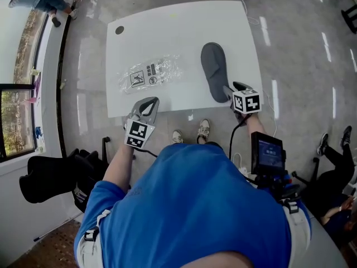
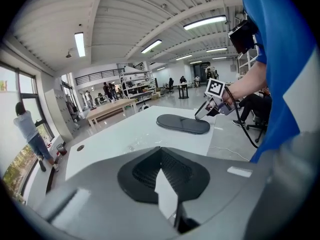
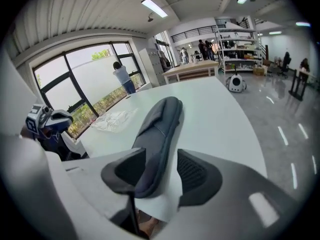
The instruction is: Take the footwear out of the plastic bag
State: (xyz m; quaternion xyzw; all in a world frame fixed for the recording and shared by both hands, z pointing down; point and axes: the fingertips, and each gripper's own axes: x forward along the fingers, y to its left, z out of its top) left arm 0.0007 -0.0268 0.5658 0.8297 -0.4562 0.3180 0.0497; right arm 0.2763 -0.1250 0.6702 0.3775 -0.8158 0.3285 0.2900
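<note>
Looking down, head view: a white worktop (image 1: 184,21) carries a dark grey slipper (image 1: 215,71) on its right part and a crumpled clear plastic bag (image 1: 150,74) with black print on its left part, the two well apart.
Slipper, head view: it lies flat outside the bag, its length running away from the person, its near end at the worktop's front edge.
Left tool, head view: the left tool (image 1: 148,104) sits at the front edge, just below the bag and not touching it.
Right tool, head view: the right tool (image 1: 230,91) is at the slipper's near end.
Floor, head view: the person's shoes (image 1: 191,133) show between the two tools.
Left tool, left gripper view: the jaws are closed together with nothing between them (image 2: 161,154); beyond them the slipper (image 2: 183,124) lies on the worktop with the right tool (image 2: 201,115) at its end.
Right tool, right gripper view: the jaws stand apart (image 3: 160,171) with the slipper's near end (image 3: 160,129) between them; there is a gap at the right pad, so it is not clamped.
Bag, right gripper view: the bag (image 3: 114,120) lies flat to the left of the slipper, with the left tool (image 3: 60,118) near the worktop's edge beside it.
</note>
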